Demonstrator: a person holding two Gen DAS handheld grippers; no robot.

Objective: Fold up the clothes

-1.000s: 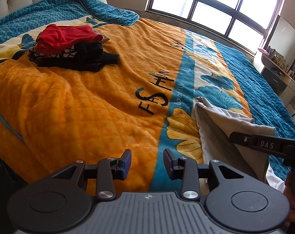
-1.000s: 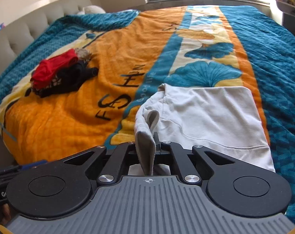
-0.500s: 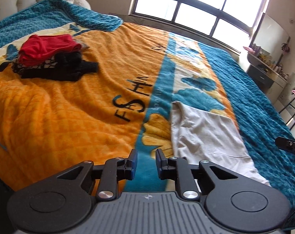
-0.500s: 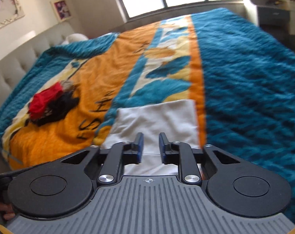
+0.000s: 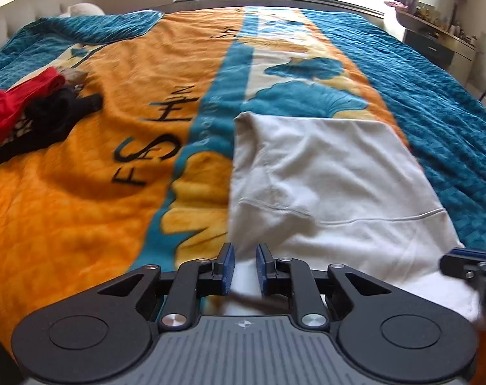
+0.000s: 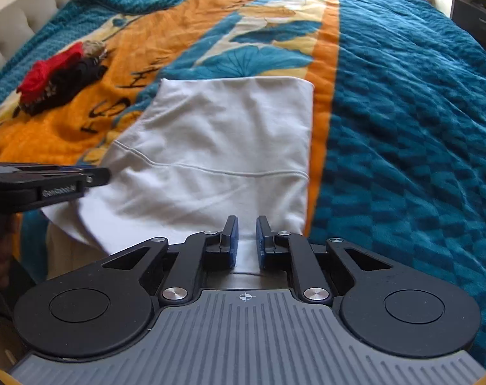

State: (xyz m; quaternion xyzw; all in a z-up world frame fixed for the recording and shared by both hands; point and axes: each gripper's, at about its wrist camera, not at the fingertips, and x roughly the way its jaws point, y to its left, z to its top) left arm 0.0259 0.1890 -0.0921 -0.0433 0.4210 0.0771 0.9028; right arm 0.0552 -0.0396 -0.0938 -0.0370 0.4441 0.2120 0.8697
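A white folded garment (image 5: 323,179) lies flat on the bed's blanket, its near hem at the bed's front edge; it also shows in the right wrist view (image 6: 223,147). My left gripper (image 5: 245,250) is open with a narrow gap, its jaws over the garment's near left corner, cloth showing between them. My right gripper (image 6: 247,221) is open with a narrow gap over the near right part of the hem. The left gripper shows from the side in the right wrist view (image 6: 95,175). The right gripper shows in the left wrist view (image 5: 467,264).
A pile of red and black clothes (image 5: 28,112) lies at the left of the bed, also in the right wrist view (image 6: 60,77). The orange and teal blanket (image 5: 82,211) covers the whole bed. A window and a side shelf (image 5: 435,29) stand beyond.
The right gripper let go of the garment fold it was holding, and the garment now lies flat. Both grippers have moved down to its near hem; the left jaws have narrowed.
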